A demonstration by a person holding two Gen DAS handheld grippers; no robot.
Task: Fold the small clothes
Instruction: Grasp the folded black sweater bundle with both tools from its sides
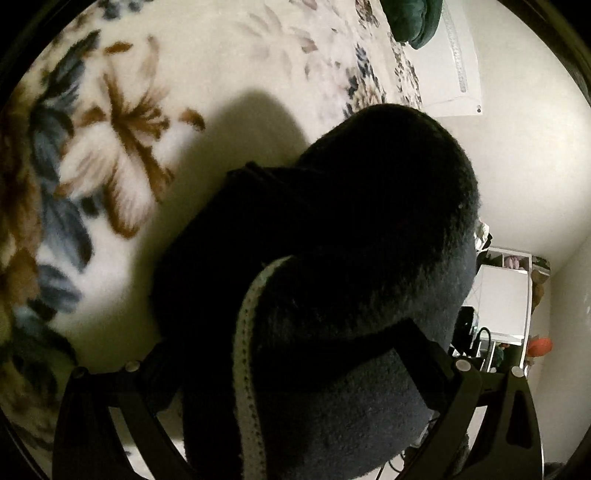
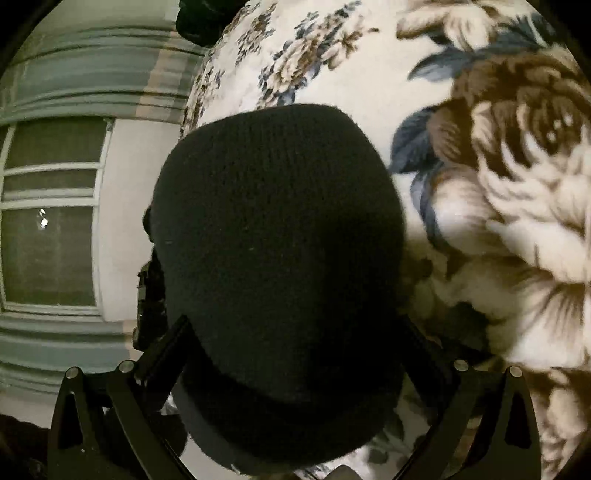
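A dark knit hat [image 1: 369, 203] fills the middle of the left wrist view, with a pale speckled seam [image 1: 245, 350] running down its near side. My left gripper [image 1: 291, 343] is shut on it; the fabric bulges between the two black fingers and hides their tips. In the right wrist view the same hat [image 2: 273, 221] hangs as a rounded black dome, held up off the blanket. My right gripper [image 2: 291, 314] is shut on its lower band, fingertips buried under the knit.
A fluffy cream blanket with brown and blue flowers [image 1: 221, 55] [image 2: 480, 184] lies below. A green cloth [image 1: 410, 18] sits at its far edge. A white cabinet [image 1: 502, 302] stands at the right, a window [image 2: 51, 221] at the left.
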